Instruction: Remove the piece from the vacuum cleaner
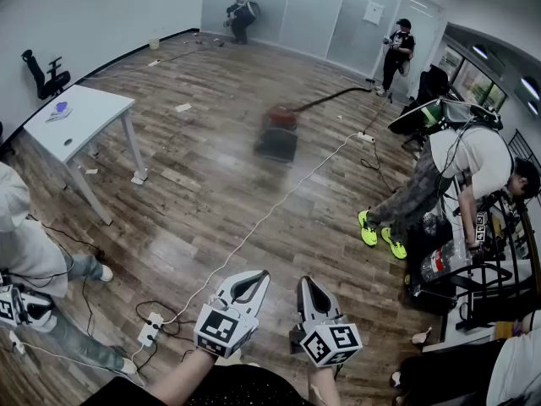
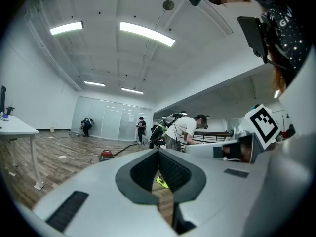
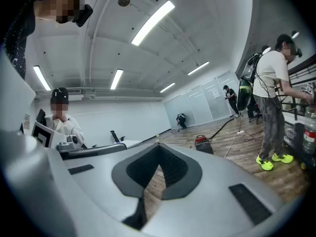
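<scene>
We find the task not yet begun. The vacuum cleaner (a red-topped canister, blurred in the head view) stands on the wooden floor near the middle of the room, well apart from both tools. Its dark hose runs off toward the far glass wall. We cannot tell at this range which piece is to come off, and nothing lies detached beside the machine.

The left gripper and right gripper are held side by side, low in front of the person, pointing roughly toward the machine. Each has its jaws closed right up with nothing between them (each gripper's own view shows only floor through the notch behind the pads).

In our judgement everything is left to do: the approach, parting the jaws, the grip on the piece and the pull.

As to room, bare floor lies along the straight line to the machine. A white cable runs diagonally from a power strip near the person toward the vacuum cleaner's right side, and we rate it a trip risk. The white table at left and a person bending at right both stand off that line.
</scene>
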Available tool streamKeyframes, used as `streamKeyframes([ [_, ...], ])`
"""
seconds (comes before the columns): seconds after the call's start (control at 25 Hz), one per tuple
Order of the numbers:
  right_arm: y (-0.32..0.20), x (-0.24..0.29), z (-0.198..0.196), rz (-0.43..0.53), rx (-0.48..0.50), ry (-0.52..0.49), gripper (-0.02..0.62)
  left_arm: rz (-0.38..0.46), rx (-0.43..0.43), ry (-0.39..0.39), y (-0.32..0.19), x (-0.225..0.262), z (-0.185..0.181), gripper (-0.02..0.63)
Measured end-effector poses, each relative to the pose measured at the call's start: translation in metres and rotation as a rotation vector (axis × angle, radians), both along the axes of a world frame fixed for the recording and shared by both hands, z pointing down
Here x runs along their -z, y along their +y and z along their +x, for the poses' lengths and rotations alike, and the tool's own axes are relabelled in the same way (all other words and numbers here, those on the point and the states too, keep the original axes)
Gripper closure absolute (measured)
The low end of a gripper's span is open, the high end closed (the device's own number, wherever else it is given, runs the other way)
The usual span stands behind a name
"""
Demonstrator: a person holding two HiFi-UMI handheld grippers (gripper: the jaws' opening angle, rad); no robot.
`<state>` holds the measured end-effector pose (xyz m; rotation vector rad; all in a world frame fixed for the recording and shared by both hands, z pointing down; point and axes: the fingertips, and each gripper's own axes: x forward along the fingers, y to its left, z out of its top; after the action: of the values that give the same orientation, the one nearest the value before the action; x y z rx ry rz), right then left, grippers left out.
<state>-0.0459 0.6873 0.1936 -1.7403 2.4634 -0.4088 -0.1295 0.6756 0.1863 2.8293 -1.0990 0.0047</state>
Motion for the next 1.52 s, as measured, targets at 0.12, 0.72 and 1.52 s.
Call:
streamKeyframes([
  [0.12,-0.005,-0.004,-0.006,0.002,0.003,-0.005,0.586,0.007,-0.001,0.003,-0.007,-0.002,-0.005,0.597],
  [0.72,-0.071,-0.029,-0.010,-0.032,-0.006,-0.045,0.586,-0.022,-0.019,-0.021,-0.074,-0.026,-0.012,0.597],
  [1.52,-0.379,-0.014,0.099,0.010,0.097,-0.014,0.586,0.004,0.045,-0.011,-0.379,-0.013,0.106,0.597],
])
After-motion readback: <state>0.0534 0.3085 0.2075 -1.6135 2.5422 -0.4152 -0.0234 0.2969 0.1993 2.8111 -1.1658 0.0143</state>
